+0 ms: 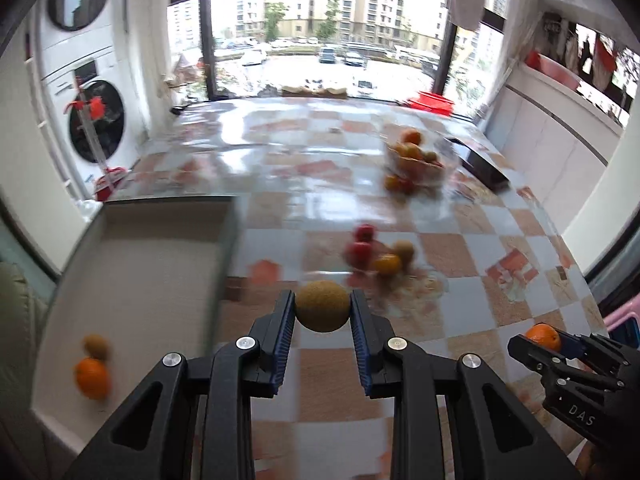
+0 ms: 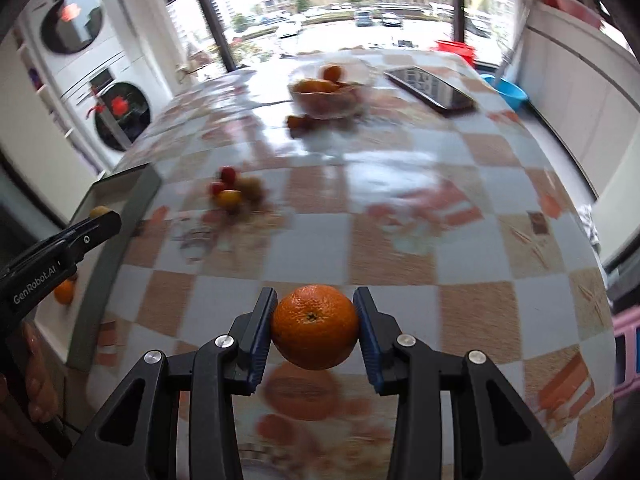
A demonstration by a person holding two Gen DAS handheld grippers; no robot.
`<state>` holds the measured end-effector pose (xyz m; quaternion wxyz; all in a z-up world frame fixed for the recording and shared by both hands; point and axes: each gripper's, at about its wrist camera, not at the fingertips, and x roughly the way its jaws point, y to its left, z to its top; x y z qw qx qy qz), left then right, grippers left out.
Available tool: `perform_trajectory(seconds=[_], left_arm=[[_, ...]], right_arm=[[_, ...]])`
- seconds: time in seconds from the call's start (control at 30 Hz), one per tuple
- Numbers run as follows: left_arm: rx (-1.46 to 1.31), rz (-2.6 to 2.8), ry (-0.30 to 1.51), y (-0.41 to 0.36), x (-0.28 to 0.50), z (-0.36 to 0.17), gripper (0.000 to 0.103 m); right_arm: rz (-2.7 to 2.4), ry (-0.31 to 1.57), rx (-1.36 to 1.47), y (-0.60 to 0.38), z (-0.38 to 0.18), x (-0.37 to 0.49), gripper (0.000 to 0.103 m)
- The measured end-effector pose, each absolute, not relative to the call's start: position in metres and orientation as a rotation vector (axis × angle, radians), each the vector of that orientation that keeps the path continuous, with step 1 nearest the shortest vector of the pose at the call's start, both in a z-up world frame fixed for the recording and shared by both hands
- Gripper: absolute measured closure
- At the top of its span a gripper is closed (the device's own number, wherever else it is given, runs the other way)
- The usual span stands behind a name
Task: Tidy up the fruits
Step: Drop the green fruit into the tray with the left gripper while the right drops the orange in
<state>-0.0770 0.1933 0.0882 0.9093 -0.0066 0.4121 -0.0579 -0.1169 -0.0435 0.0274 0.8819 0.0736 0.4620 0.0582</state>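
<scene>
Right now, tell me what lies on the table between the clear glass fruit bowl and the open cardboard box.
A small cluster of loose fruit, red, orange and tan, on the checkered tablecloth between glass bowl and cardboard box; left wrist view shows it.

Near half of the surface (image 2: 400, 264) is bare, open passage on the right side. Loose fruit cluster (image 1: 376, 250) sits mid-surface, just right of the tray (image 1: 132, 280). Tray's raised wall (image 1: 226, 252) blocks low entry from the right; tray floor mostly free, two fruits (image 1: 93, 368) at the near-left corner. Fruit bowl (image 2: 330, 94) and phone (image 2: 430, 86) crowd the far right.
</scene>
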Motion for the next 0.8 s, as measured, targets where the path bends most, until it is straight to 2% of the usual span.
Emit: perform_trajectory(seconds=[0.33,0.8], left_arm=[[-0.079,0.043,0.843,0.294,-0.089,0.083,0.074],[-0.133,0.162,0.869,0.356,-0.091,0.055,0.074]], right_arm=[[0.299,0.969,0.056,0.057,0.043,-0.105,0.060],[0.486,1.010,-0.048,0.177,0.038,-0.072,0.061]])
